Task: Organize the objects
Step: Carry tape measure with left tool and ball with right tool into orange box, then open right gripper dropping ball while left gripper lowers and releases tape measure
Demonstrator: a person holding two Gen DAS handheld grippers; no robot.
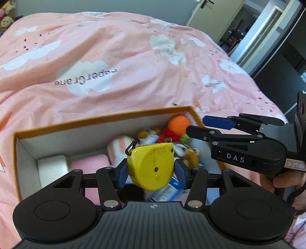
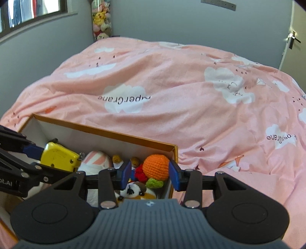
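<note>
The pink cloud-print bedspread [image 1: 133,57] carries an orange-rimmed box [image 1: 95,119]; over its open top the left gripper [image 1: 151,170] stands about half open, both blue pads pressed on a yellow tape measure [image 1: 151,166]; the right gripper [image 2: 150,173] sits narrower, and whether its pads press the orange crochet ball [image 2: 155,166] between them I cannot tell. Left wrist view alone shows a pink roll [image 1: 89,162] and white block [image 1: 52,165] in the box; right wrist view alone shows a window [image 2: 28,11] and 1 plush-toy stack [image 2: 100,21].

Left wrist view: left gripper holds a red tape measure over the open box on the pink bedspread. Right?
Not quite: the tape measure is yellow, not red, as the left wrist view shows. The left gripper does hold it over the open box on the pink bedspread.
</note>
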